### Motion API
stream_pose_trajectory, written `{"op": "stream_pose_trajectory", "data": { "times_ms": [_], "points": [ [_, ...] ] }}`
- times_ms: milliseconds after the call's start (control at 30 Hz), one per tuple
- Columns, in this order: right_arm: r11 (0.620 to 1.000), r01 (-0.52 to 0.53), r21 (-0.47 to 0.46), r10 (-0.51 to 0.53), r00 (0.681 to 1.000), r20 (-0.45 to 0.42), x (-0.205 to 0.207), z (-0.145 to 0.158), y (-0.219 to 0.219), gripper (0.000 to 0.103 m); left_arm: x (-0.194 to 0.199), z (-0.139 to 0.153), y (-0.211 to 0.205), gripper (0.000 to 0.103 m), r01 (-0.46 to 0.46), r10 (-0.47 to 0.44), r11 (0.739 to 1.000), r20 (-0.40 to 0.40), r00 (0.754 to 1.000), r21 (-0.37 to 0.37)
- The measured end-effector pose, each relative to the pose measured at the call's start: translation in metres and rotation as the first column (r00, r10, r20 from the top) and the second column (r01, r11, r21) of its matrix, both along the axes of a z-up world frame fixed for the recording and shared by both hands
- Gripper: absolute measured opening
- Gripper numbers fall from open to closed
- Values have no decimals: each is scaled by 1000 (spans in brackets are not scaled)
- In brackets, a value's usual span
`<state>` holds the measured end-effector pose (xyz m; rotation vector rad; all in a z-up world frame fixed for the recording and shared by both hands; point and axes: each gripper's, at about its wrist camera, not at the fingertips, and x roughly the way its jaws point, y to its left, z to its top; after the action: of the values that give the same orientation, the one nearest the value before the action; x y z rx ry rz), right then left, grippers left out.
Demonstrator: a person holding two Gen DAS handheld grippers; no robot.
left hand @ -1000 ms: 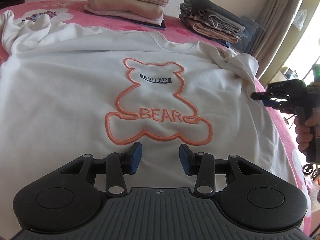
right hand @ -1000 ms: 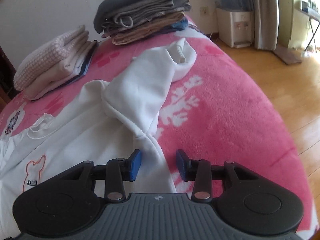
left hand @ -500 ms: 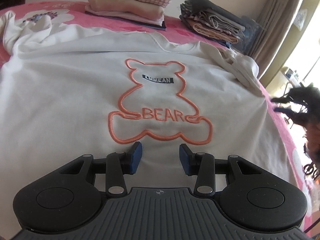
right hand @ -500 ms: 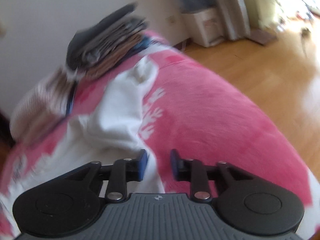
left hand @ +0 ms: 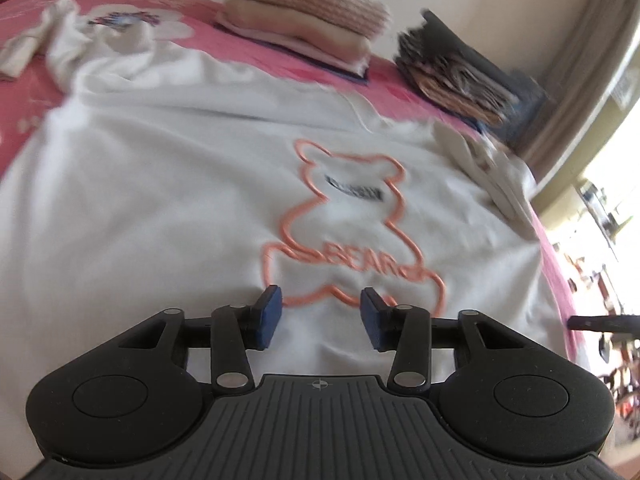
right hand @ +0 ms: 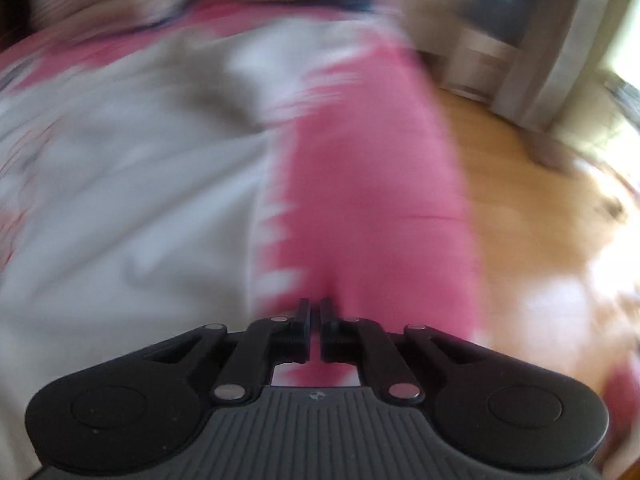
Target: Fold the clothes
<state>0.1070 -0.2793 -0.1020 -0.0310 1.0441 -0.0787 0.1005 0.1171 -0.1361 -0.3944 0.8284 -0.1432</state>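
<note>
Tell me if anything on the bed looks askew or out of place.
The white bear sweatshirt lies mostly flat, but its sleeve by the bed's window-side edge is bunched in a crumpled heap, and the opposite sleeve trails rumpled across the pink blanket. The two folded stacks behind look tidy.

Each hand-held unit looked alike. The left gripper had a dark grey ribbed plate at the near edge, marked in its middle with a small crosshair. On either side of it sat a rounded black housing with a shallow circular recess. Black link arms ran forward from silver rivets to the fingers, which carried flat blue pads on their inner faces. The right gripper showed the same ribbed grey plate, crosshair mark, paired black lobes and silver pivots; its fingers appeared as plain black blocks, the pads hidden between them. No cables, sleeves or hands were visible in either view.
</note>
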Motion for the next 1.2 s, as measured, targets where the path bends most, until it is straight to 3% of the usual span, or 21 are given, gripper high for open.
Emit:
{"op": "stream_pose_trajectory", "data": {
  "times_ms": [100,167,333,367,433,500,567,700,833,967,1033,1100,1133,1200],
  "points": [
    [975,-198,97,195,980,41,-10,13,35,4,6,-3,6,45,-32,32,999,-15,999,-13],
    [915,-385,122,382,923,43,-20,10,78,4,7,-4,6,45,-31,31,999,-18,999,-9],
    [832,-555,8,555,831,-48,-40,-18,114,4,6,-3,8,45,-26,27,999,-2,1000,30],
    [850,-526,-7,525,849,-67,-42,-19,107,4,6,-4,10,45,-29,29,999,-3,1000,24],
    [935,-353,-23,349,932,-98,-43,-13,67,4,7,-5,14,45,-40,40,999,-11,999,-4],
    [979,-190,-76,178,974,-139,-51,-8,31,5,8,-5,14,45,-39,39,999,-6,999,-6],
    [991,-67,-115,50,989,-138,-70,3,6,5,7,-3,13,45,-35,35,999,-2,999,16],
    [998,63,-8,-62,998,12,-128,48,-13,6,-12,25,22,45,-63,59,996,60,996,58],
    [992,3,128,-31,976,215,-164,98,4,11,-48,91,41,45,-95,72,988,187,980,120],
    [961,-135,243,35,926,377,-178,139,31,17,-86,174,55,46,-128,42,949,286,957,287],
    [931,-223,289,81,899,431,-181,152,46,18,-106,212,66,53,-159,52,936,326,944,313],
    [890,-308,336,124,873,472,-189,164,61,23,-130,244,79,58,-168,62,937,330,942,305],
    [869,-337,363,133,865,484,-192,167,67,31,-140,252,83,60,-159,62,942,311,948,296],
    [825,-384,414,147,854,499,-198,169,80,36,-160,255,84,61,-135,63,950,251,966,281]
  ]
}}
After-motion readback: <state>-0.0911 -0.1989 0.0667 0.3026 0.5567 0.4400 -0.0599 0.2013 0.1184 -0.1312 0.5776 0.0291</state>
